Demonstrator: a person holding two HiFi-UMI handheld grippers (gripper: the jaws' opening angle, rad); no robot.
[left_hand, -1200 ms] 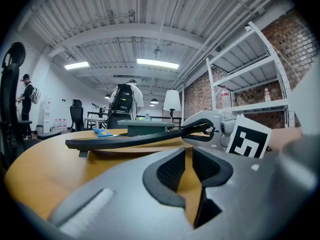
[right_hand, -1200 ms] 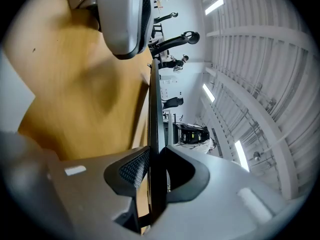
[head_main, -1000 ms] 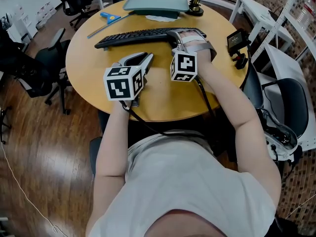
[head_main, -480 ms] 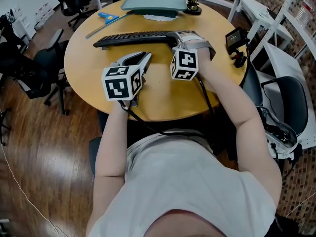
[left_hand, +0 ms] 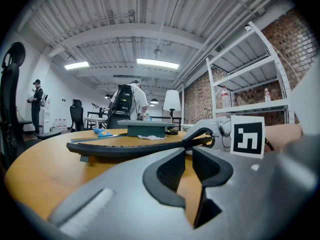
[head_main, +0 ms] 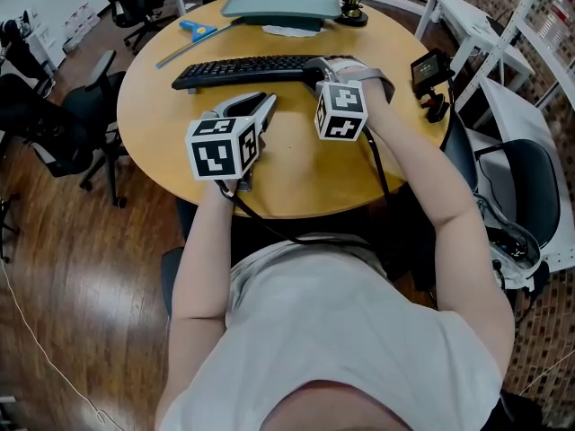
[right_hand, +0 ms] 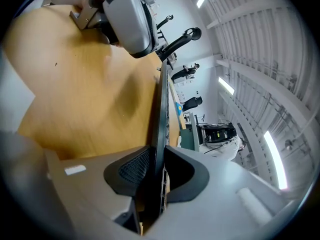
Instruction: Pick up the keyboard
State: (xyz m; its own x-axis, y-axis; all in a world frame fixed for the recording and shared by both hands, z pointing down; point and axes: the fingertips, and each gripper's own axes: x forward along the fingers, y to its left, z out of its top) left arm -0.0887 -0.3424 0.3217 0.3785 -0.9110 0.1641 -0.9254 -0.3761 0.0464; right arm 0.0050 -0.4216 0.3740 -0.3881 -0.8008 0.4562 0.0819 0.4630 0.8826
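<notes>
Nearest is the person's white shirt (head_main: 341, 330), with both forearms reaching out over a round wooden table (head_main: 296, 178). The left gripper (head_main: 266, 102) sits low over the middle of the table, its marker cube (head_main: 223, 148) towards the person. Its jaws are a narrow gap apart, with only bare tabletop showing between them, and it is near the keyboard (head_main: 238, 68) but does not touch it. A little further out, the right gripper (right_hand: 158, 155) points at the keyboard's right end. Its jaws have just opened a shade and have that end between them, edge-on, with a pad against each face. The black keyboard stretches left to right across the far half of the table, and its left end stands on the wood on a small foot. Beyond it lie a long thin rod (head_main: 189, 52), a blue-handled tool (head_main: 199, 31), a crumpled white paper (head_main: 289, 32) and a grey stand (head_main: 283, 4). A small black device (head_main: 429, 72) sits off the table's right edge, and an office chair (head_main: 85, 119) stands on the wooden floor to the left.
</notes>
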